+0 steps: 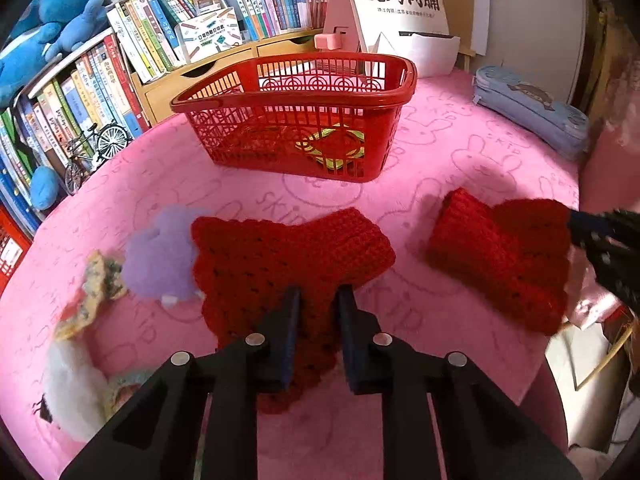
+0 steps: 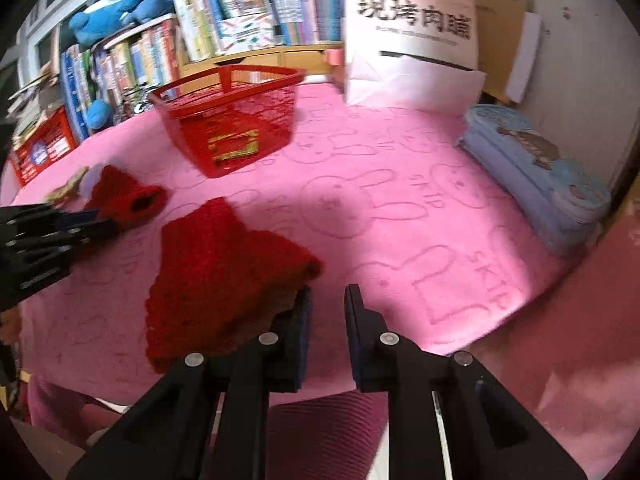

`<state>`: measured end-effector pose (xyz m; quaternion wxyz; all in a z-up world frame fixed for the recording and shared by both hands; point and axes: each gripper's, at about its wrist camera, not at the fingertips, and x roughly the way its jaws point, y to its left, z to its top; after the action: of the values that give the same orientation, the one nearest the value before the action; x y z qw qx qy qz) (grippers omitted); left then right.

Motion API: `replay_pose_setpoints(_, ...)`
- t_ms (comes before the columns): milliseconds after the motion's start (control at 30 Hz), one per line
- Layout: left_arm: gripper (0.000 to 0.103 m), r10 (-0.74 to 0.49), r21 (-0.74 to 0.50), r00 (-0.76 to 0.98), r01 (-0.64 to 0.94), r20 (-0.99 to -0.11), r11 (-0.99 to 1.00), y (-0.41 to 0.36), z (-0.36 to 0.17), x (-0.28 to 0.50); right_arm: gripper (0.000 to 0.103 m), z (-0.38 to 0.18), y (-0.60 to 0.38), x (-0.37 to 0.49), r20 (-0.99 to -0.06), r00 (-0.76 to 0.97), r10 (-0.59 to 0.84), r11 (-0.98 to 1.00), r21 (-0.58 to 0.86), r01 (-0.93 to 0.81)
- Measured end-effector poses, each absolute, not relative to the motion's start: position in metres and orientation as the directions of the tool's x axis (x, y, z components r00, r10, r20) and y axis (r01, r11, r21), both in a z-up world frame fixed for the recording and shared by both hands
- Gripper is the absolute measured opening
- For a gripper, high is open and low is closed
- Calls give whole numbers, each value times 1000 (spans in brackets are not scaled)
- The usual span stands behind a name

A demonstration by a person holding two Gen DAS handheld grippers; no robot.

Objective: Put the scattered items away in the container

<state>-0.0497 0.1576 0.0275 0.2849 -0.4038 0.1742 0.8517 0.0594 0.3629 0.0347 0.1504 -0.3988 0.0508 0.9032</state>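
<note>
Left claw: my left gripper (image 1: 316, 300) is closed down on the near edge of a red crocheted woollen piece (image 1: 288, 264), yarn pinched between my pads.
Right claw: my right gripper (image 2: 328, 300) is drawn nearly together, nothing between the pads; a second red knitted piece (image 2: 224, 264) touches the outer side of my left finger.
Container: the red slatted plastic basket (image 1: 296, 92) stands beyond both pieces on the pink bunny-print cloth (image 1: 440, 152).
Other strays: a lilac fluffy pom-pom (image 1: 160, 256) lies just beside my held piece.

You had a pink surface (image 1: 440, 160) embossed with rabbit outlines, a red lattice basket (image 1: 296, 120) at upper centre, two red crocheted pieces (image 1: 280, 256) (image 1: 500, 256), a lilac fluffy item (image 1: 160, 256) at left, and a pale-blue case (image 1: 532, 112) at right.
</note>
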Motion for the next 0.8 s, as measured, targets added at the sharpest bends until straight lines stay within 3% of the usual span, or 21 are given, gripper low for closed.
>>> replay_pose_setpoints(100,18,393,21,-476,-656,-787,-754,147,33,-46,16,40,376,65,-730,-640,239,-934,7,-357)
replay_pose_setpoints(233,19,511,-169,-382,-650,-770,-741,125,41,-44,18,52,382,65,-702,-693,165,-932,120,-343)
replay_pose_setpoints(367,25,582,-321,-323,-591,-747,-740,109,42,-47,32,52,357,51,-680,-728,85,-958,145,-247)
replay_pose_setpoints(600,29,528,-279,-322,-577,-786,-767,100,38,-35,33,46,307,13,-667,-738,-108,-979,201,-38)
replay_pose_setpoints(800,29,602,-425,-215,-533,-769,-732,90,26,-25,33,42,266,-47,-687,-689,-231,-971,209,117)
